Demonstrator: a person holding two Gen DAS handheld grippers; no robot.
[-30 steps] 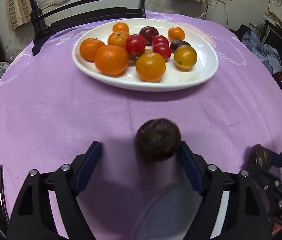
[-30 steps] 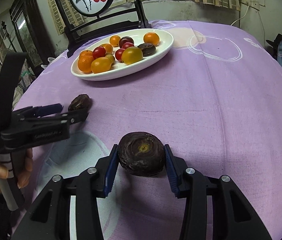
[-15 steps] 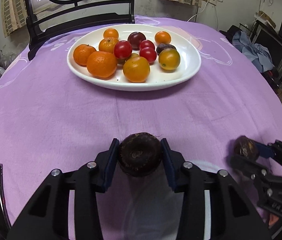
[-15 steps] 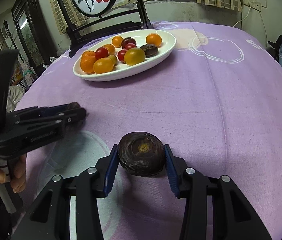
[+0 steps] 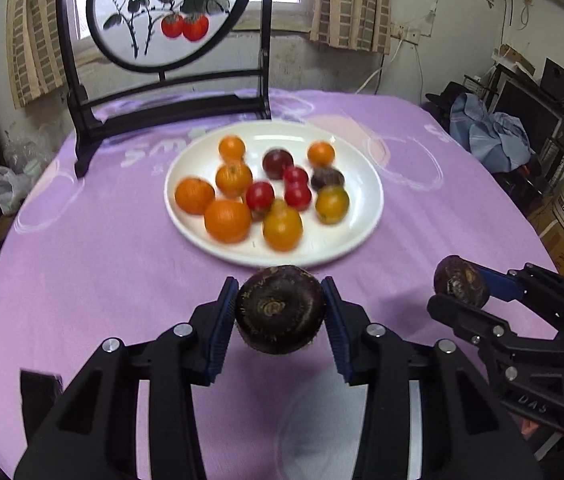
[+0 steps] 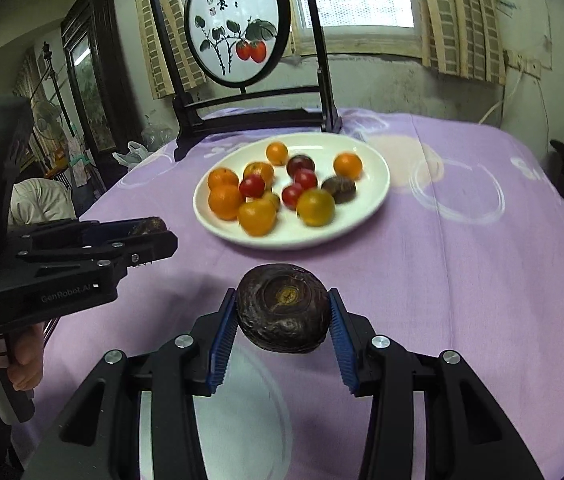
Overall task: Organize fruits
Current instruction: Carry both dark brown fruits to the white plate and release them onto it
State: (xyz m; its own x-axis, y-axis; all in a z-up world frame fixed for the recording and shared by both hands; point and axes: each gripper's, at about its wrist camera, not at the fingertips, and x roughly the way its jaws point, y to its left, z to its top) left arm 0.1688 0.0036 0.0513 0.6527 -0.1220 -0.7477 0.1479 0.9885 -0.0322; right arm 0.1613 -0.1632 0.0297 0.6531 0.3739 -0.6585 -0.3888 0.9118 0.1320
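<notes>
My left gripper [image 5: 280,312] is shut on a dark brown wrinkled fruit [image 5: 280,309] and holds it above the purple cloth, just short of the white plate [image 5: 356,236]. My right gripper [image 6: 283,314] is shut on a second dark brown fruit [image 6: 283,312], also lifted off the cloth. The plate [image 6: 370,208] holds several oranges, red tomatoes and dark plums. In the left wrist view the right gripper [image 5: 460,288] shows at the right with its fruit. In the right wrist view the left gripper [image 6: 150,232] shows at the left.
A black stand with a round painted screen [image 5: 162,16] stands behind the plate at the table's far edge. The round table carries a purple cloth [image 6: 462,260]. Clutter and furniture lie beyond the right edge [image 5: 494,136].
The left gripper closed on its fruit. Both grippers have risen off the cloth with their fruits and tilted up, so the plate sits lower and farther in view.
</notes>
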